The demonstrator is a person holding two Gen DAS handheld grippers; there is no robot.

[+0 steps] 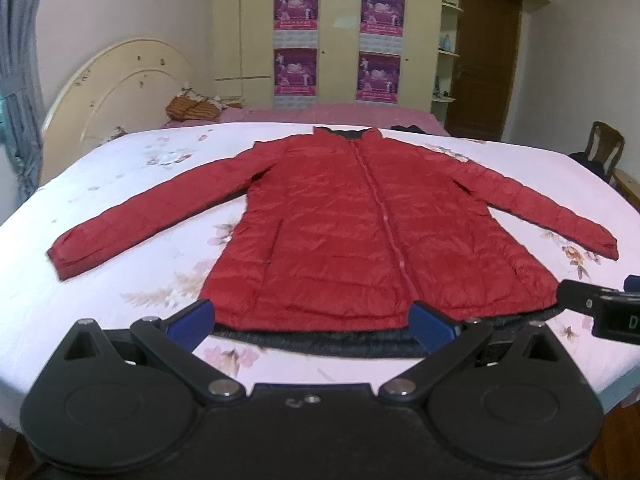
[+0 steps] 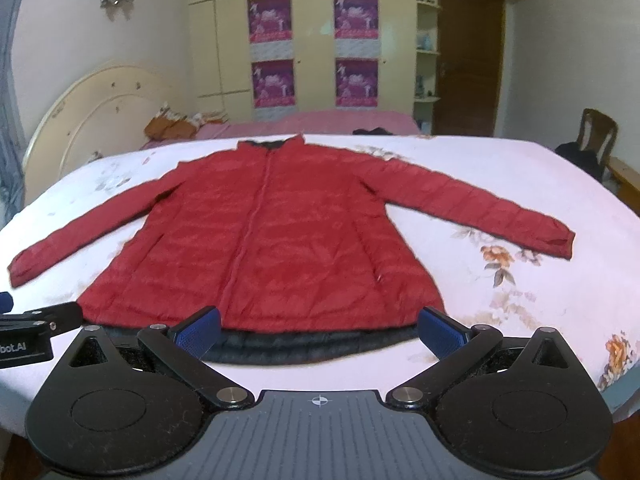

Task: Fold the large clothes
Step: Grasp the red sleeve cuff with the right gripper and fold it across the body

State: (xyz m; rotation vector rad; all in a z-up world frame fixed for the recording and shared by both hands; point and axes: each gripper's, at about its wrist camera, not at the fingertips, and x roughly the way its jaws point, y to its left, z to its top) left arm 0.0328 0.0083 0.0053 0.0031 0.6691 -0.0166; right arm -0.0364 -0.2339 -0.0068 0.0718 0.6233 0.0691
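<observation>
- And here's the red quilted jacket (image 1: 340, 232), spread flat and face up on the floral bedsheet (image 1: 132, 200), zip closed down the middle, collar at the far end, hem nearest the cameras.
- Both sleeves are out wide, angled down and away from the body; the left cuff (image 1: 60, 258) and the right cuff (image 2: 560, 242) lie flat on the sheet.
- A dark band of lining (image 2: 304, 346) peeks out from under the hem along the near edge.
- Left gripper (image 1: 312, 320) hangs just short of that hem, blue pads spread wide, nothing between them.
- Right gripper (image 2: 320, 328) sits beside it, also at the hem, jaws wide apart and empty; the dark lining edge lies in the gap between its pads, whether touching I can't tell.
- Each gripper shows at the edge of the other's view.
- Beyond the sheet: a pink bedspread (image 1: 332, 114), a cream arched headboard (image 1: 116, 92), a cream wardrobe with four purple posters (image 1: 296, 6), a brown door (image 1: 486, 64) and a wooden chair (image 2: 596, 136) off to the right.
</observation>
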